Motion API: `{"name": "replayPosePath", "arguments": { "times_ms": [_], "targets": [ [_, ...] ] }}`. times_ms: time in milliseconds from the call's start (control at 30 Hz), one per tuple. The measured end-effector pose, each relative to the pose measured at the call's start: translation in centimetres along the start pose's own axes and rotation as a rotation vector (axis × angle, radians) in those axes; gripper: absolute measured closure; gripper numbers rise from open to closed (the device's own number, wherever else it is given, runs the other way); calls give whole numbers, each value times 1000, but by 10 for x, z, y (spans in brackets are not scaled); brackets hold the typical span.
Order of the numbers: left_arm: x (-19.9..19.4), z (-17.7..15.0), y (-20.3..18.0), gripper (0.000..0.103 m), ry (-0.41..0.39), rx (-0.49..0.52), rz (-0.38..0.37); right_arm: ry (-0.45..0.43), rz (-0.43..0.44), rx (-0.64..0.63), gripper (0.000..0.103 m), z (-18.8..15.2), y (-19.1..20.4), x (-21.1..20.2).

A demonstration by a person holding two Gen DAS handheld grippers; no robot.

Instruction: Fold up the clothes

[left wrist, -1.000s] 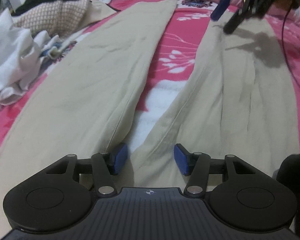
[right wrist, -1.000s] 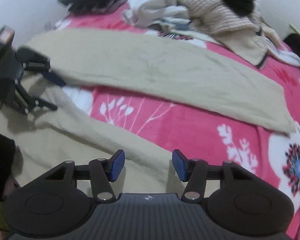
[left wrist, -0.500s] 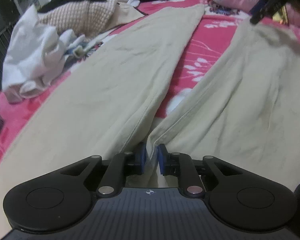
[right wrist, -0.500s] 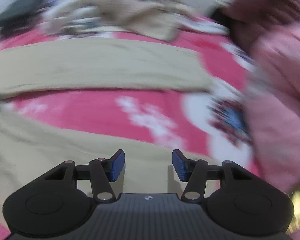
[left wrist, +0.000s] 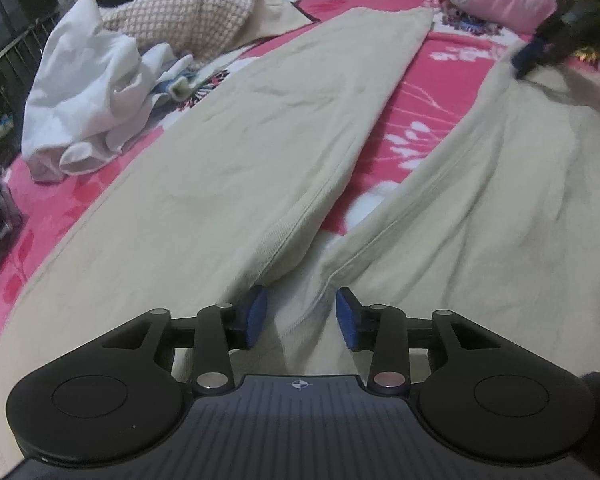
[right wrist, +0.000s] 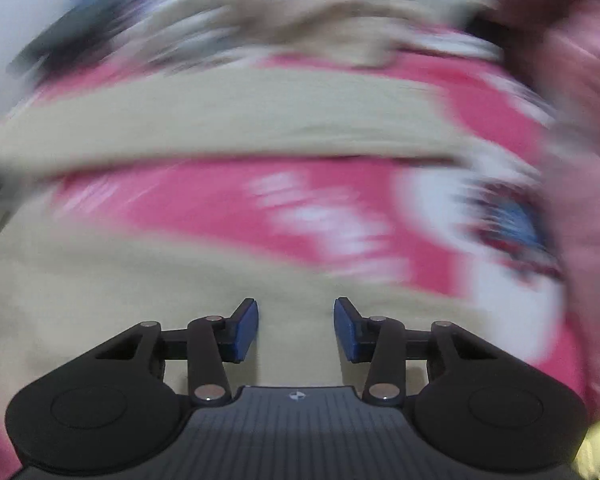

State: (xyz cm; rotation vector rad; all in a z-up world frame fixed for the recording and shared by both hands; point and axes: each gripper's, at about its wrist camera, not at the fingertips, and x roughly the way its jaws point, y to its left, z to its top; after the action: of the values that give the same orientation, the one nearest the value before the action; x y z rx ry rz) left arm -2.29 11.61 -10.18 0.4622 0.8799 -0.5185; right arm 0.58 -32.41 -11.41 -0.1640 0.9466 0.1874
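I am working two handheld tools over a bed covered by a pink floral bedspread (left wrist: 416, 92). A pair of beige trousers (left wrist: 228, 168) lies flat on it, waist end nearest me, the two legs spread apart in a V with pink cloth showing between them.

My left tool (left wrist: 302, 314) sits at the crotch, where the two legs meet. Half a second ago its blue pads were nearly together around a ridge of seam there; now they stand wide apart, and a raised fold of beige cloth lies loose between them, gripped by neither. So that pinch has been let go.

My right tool (right wrist: 296, 328) is wide open and holds nothing. Its view is heavily smeared by fast motion; beneath it I can make out beige cloth, pink bedspread beyond, and the far leg as a pale band. In the left view the same tool appears as a dark blur near the far end of the right leg, where a second ago it hung further up that leg.

I judge the trousers are spread, not yet folded leg on leg.

To the left sits a heap of white clothes (left wrist: 84, 92) and a checked knit (left wrist: 180, 20).
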Motion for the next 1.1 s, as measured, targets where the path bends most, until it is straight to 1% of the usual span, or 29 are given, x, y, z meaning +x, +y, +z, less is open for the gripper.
{"name": "replayPosePath", "arguments": {
  "times_ms": [67, 100, 133, 167, 233, 267, 333, 400, 433, 467, 500, 533, 567, 600, 633, 700, 767, 800, 867, 900, 933, 967, 1000, 1033, 1100],
  "targets": [
    [-4, 1, 5, 60, -3, -46, -27, -11, -130, 142, 57, 4, -43, 6],
    [-6, 1, 8, 60, -5, -69, -40, 0, -173, 213, 59, 2, -63, 6],
    [-7, 1, 10, 60, -7, -92, -54, -2, -185, 268, 59, -1, -76, 1],
    [-9, 2, 13, 60, -8, -115, -67, -20, -185, 293, 59, -3, -81, -9],
    [-13, 2, 18, 59, -12, -161, -94, -65, -144, 295, 59, -7, -74, -33],
    [-15, 2, 20, 59, -14, -184, -107, -80, -92, 291, 59, -10, -69, -44],
    [-19, 3, 25, 58, -17, -231, -132, -86, 51, 249, 60, -18, -52, -62],
    [-27, -1, 32, 58, -21, -279, -128, -27, 129, 167, 60, -26, -38, -64],
    [-32, -3, 35, 58, -23, -304, -126, 36, 138, 131, 60, -33, -33, -58],
    [-36, -5, 38, 58, -25, -328, -124, 97, 120, 100, 60, -40, -29, -51],
    [-40, -7, 42, 58, -26, -352, -121, 152, 39, 77, 61, -49, -29, -44],
    [-44, -8, 45, 58, -28, -377, -119, 189, -44, 69, 61, -55, -30, -39],
    [-49, -10, 48, 58, -30, -401, -117, 182, -130, 94, 61, -57, -37, -42],
    [-54, -13, 52, 58, -33, -427, -113, 168, -204, 125, 61, -58, -43, -48],
    [-65, -21, 58, 58, -38, -465, -90, 131, -241, 165, 61, -57, -46, -59],
    [-91, -42, 72, 58, -39, -545, -25, 40, -257, 200, 61, -52, -46, -83],
    [-118, -67, 87, 57, -31, -627, 54, -32, -224, 142, 60, -42, -29, -100],
    [-132, -79, 95, 57, -27, -668, 94, -67, -205, 108, 60, -37, -20, -107],
    [-159, -104, 109, 57, -19, -749, 174, -136, -159, 13, 51, -28, 4, -115],
    [-173, -117, 117, 57, -15, -790, 215, -178, -135, -28, 50, -24, 18, -118],
    [-187, -130, 123, 56, -10, -828, 254, -215, -103, -55, 47, -18, 31, -119],
    [-197, -142, 122, 56, 3, -848, 283, -245, -63, -67, 47, -10, 41, -119],
    [-208, -154, 120, 54, 16, -869, 309, -274, -19, -75, 46, -3, 52, -118],
    [-214, -168, 115, 52, 33, -903, 313, -301, 33, -74, 46, 2, 61, -119],
    [-227, -195, 104, 52, 67, -971, 319, -356, 137, -69, 46, 12, 80, -120]
  ]
}}
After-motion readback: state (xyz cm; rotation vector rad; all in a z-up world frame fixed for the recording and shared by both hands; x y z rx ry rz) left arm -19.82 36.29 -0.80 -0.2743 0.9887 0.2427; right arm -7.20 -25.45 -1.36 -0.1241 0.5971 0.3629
